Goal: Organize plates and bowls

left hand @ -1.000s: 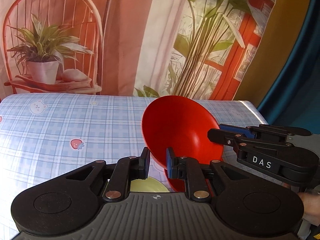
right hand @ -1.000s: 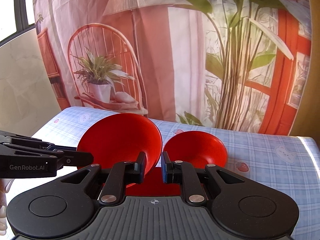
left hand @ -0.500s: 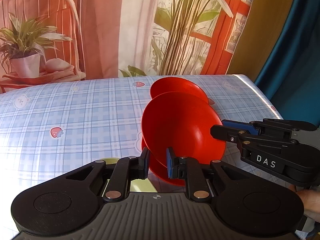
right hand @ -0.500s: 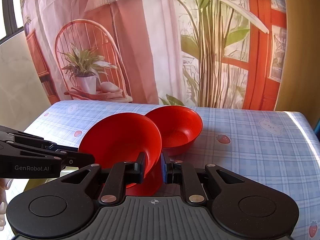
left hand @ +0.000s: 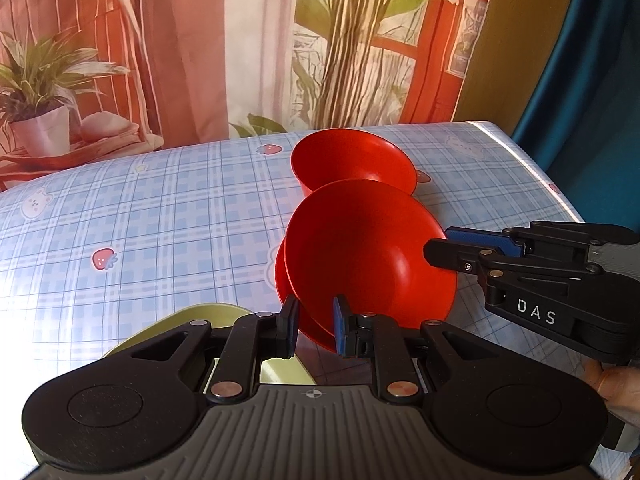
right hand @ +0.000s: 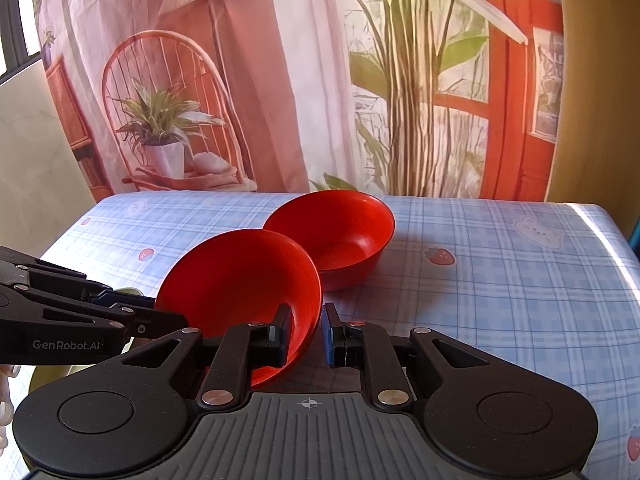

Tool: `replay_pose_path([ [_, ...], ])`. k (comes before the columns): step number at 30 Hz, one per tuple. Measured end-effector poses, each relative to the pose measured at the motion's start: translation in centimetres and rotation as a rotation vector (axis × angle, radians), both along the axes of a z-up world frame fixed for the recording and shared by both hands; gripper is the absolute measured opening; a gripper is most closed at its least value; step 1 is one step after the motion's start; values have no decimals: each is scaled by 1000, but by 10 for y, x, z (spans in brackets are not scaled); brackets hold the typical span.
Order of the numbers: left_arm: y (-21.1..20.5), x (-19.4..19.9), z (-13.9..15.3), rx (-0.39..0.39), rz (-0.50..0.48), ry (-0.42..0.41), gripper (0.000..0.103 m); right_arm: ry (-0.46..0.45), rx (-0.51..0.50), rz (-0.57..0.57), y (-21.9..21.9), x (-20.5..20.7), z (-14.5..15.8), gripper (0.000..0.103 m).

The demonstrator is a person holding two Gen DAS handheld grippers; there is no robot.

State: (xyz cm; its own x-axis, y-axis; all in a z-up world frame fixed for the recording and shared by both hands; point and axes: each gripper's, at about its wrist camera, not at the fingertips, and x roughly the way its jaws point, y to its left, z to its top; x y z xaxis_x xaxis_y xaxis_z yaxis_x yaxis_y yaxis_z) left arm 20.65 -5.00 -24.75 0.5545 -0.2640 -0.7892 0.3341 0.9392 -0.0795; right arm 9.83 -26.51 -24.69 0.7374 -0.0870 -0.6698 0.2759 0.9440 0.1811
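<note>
Both grippers share one load: a red bowl [left hand: 368,252], tilted so its mouth faces partly towards the far end of the desk [left hand: 160,220]. The left gripper [left hand: 314,324] has its jaws clamped on the bowl's near rim. The right gripper [right hand: 306,332] has its jaws pinched on the rim at the bowl's right side, one finger inside the wall and one outside.

Compared with a second ago, the bowl has come down and both wrists have tipped further towards the desk. Much more of the blue plaid cloth now shows, and the far red bowl [left hand: 352,160], which stands upright on the desk just beyond the held one, is in full sight in the left wrist view. In the last half second very little has shifted, so the descent seems to have run out.

Under the held bowl's left edge a second red rim [left hand: 280,280] peeks out, apparently another bowl lying beneath it. By my reading, the carried bowl is being nested into that one. Whether it is fully seated I cannot tell, since its base is hidden.

A pale green plate [left hand: 208,316] lies at the near left, partly behind the left gripper. The far bowl is not yet gathered, so the stacking looks only part done.
</note>
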Motion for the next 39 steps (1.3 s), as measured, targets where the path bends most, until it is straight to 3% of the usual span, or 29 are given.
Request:
replay_pose_path([
  [22,9,11,17,-27,46,-24,21,-20,-1,-21,-15,2,4,16],
  [32,3,51,25,-91,91,-31,21,-34,-3,-61,-40,18,3,21],
  [39,-16,84,14,-109,93,-7,21,-56,40,-111,-61,35,-5,23],
])
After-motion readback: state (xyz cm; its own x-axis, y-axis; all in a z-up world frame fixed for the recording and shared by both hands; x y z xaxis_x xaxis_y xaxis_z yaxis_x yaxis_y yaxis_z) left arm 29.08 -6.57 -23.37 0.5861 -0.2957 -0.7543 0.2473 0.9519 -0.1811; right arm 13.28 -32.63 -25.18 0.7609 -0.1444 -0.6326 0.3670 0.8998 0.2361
